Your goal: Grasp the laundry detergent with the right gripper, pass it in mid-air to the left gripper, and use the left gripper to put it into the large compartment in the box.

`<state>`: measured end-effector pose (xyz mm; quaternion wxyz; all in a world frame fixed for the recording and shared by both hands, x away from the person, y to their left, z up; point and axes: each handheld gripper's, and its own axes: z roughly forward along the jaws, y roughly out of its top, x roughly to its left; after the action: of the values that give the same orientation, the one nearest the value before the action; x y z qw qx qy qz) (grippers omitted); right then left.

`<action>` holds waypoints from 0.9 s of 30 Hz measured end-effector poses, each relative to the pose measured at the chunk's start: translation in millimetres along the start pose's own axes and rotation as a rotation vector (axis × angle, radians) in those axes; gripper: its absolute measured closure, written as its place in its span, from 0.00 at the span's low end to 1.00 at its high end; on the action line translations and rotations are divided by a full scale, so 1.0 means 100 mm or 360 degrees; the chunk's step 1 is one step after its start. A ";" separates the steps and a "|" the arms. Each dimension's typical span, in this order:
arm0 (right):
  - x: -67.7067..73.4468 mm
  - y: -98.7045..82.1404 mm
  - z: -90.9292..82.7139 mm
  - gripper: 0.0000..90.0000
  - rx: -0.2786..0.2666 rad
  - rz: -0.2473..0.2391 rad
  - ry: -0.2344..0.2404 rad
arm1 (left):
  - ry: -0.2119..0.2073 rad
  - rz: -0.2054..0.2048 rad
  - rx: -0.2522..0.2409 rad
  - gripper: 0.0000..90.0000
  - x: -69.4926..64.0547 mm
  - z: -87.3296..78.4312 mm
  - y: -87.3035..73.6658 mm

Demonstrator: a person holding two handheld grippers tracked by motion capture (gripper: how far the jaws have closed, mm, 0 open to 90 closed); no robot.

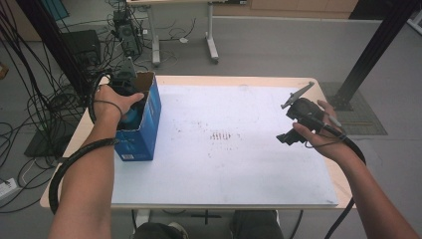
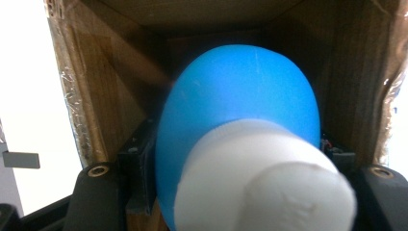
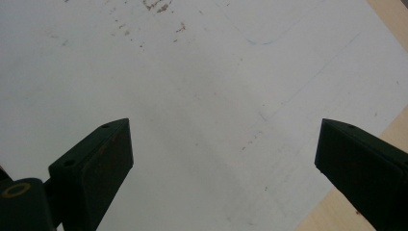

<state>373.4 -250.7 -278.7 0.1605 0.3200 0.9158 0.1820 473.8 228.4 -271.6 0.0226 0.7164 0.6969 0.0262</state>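
Observation:
A tall blue cardboard box (image 1: 144, 130) stands open-topped at the table's left edge. My left gripper (image 1: 129, 102) reaches down into it, held by the person's left hand. Its black fingers (image 2: 137, 166) are shut on a rounded blue object (image 2: 240, 86) with a white cylindrical neck (image 2: 264, 187), which sits between the box's brown inner walls (image 2: 108, 96). A bit of that blue object (image 1: 132, 117) peeks out under the hand. My right gripper (image 1: 289, 137) hovers over the right side of the white mat (image 1: 224, 164). It is open (image 3: 223, 149), with bare mat between its jaws.
The white mat covers most of the wooden table (image 1: 74, 144) and bears brownish specks (image 1: 221, 135) near its middle. Its right edge meets bare wood (image 3: 389, 24). Cables and equipment (image 1: 124, 30) crowd the floor beyond the left and far sides.

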 end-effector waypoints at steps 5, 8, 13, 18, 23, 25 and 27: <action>0.00 0.00 -0.01 0.07 0.0000 0.0002 -0.0003 | 0.0007 0.0002 -0.0003 0.39 0.00 -0.01 0.00; 0.00 0.00 -0.01 0.07 0.0003 0.0001 -0.0005 | 0.0008 -0.0002 -0.0006 0.39 0.01 -0.01 0.00; 0.00 0.00 -0.02 0.07 0.0003 -0.0002 -0.0009 | 0.0019 0.0005 -0.0009 0.39 0.00 -0.01 0.00; 0.00 0.00 -0.03 0.07 0.0003 -0.0003 -0.0009 | 0.0021 0.0001 -0.0011 0.39 0.00 -0.02 0.00; 0.00 0.00 -0.03 0.07 0.0004 0.0001 -0.0010 | 0.0017 0.0000 -0.0012 0.39 0.00 -0.01 0.00; 0.00 0.00 -0.03 0.07 0.0007 -0.0002 -0.0010 | 0.0018 0.0000 -0.0014 0.39 0.00 -0.01 0.00; 0.00 0.00 -0.03 0.07 0.0008 -0.0001 -0.0010 | 0.0019 -0.0001 -0.0015 0.39 0.00 -0.01 0.00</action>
<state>372.3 -252.0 -276.3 0.1627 0.3206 0.9158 0.1788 474.0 228.3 -270.3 0.0218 0.7158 0.6972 0.0337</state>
